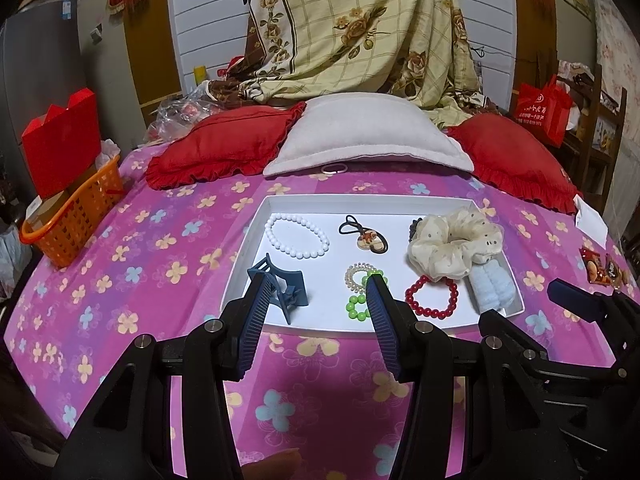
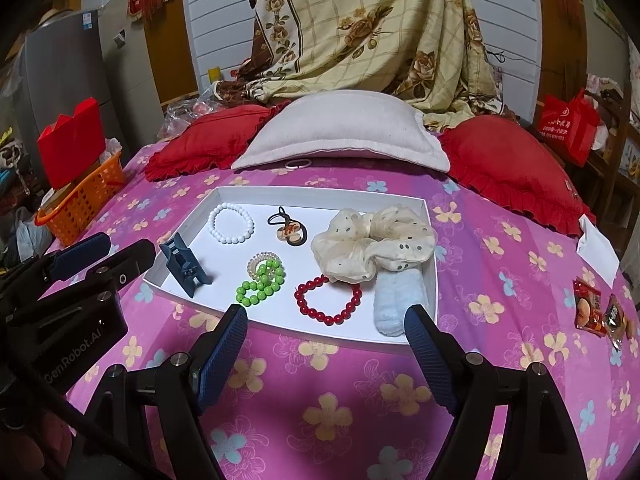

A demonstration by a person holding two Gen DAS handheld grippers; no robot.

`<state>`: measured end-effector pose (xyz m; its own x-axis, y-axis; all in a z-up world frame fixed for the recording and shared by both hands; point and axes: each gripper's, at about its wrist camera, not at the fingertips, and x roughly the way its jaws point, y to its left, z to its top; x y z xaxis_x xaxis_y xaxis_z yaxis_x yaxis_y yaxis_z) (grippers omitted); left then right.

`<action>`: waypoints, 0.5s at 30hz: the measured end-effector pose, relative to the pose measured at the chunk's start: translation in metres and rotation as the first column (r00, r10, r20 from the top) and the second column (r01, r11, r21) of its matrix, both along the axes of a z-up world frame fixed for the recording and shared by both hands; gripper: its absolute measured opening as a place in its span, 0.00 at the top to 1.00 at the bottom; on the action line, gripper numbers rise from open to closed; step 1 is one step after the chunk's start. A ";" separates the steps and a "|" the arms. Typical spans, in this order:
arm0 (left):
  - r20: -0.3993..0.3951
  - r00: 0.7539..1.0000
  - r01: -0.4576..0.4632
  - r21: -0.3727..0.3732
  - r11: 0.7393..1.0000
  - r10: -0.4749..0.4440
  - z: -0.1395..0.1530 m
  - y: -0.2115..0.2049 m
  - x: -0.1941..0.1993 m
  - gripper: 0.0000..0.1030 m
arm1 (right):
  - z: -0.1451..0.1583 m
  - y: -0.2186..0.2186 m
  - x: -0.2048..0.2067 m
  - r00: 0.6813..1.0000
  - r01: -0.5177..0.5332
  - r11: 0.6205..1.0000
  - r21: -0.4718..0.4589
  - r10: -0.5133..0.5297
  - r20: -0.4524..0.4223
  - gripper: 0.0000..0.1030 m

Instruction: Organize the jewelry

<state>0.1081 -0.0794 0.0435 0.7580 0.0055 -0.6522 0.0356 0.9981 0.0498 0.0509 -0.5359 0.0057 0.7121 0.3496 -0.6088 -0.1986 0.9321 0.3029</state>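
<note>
A white tray (image 1: 248,232) (image 2: 430,280) lies on the pink flowered bedspread. In it are a white bead bracelet (image 1: 297,236) (image 2: 231,224), a dark hair tie with a charm (image 1: 363,234) (image 2: 289,227), a blue claw clip (image 1: 294,294) (image 2: 184,266), a green bead bracelet (image 1: 356,306) (image 2: 260,284) over a pearl coil tie (image 1: 354,274), a red bead bracelet (image 1: 431,296) (image 2: 328,300), a cream scrunchie (image 1: 456,246) (image 2: 372,246) and a pale blue fuzzy piece (image 1: 492,290) (image 2: 396,304). My left gripper (image 1: 318,280) hovers open over the tray's near edge, holding nothing. My right gripper (image 2: 326,312) stands open at the tray's near side, nothing in it.
A white hair ring (image 1: 334,168) (image 2: 298,164) lies beyond the tray, by the grey pillow (image 1: 368,136). Red cushions (image 1: 216,148) (image 1: 516,156) flank it. An orange basket (image 1: 72,220) sits at the left edge. Snack packets (image 2: 600,312) and a white card (image 2: 598,250) lie right.
</note>
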 end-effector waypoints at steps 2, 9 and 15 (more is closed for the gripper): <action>0.000 1.000 0.000 -0.001 1.000 0.000 0.000 0.000 0.000 0.52 | 0.000 0.000 0.000 1.000 0.000 1.000 0.001 0.000 0.000 0.23; 0.002 1.000 -0.002 -0.001 1.000 0.002 0.000 0.001 0.000 0.52 | -0.001 0.002 -0.001 1.000 -0.009 1.000 0.000 0.009 -0.002 0.23; 0.000 1.000 0.002 -0.001 1.000 -0.002 0.001 0.003 0.000 0.52 | -0.002 0.003 -0.001 1.000 -0.010 1.000 0.000 0.010 -0.004 0.23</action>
<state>0.1076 -0.0765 0.0447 0.7581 0.0032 -0.6521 0.0374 0.9981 0.0484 0.0496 -0.5332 0.0040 0.7063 0.3568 -0.6114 -0.2070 0.9300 0.3037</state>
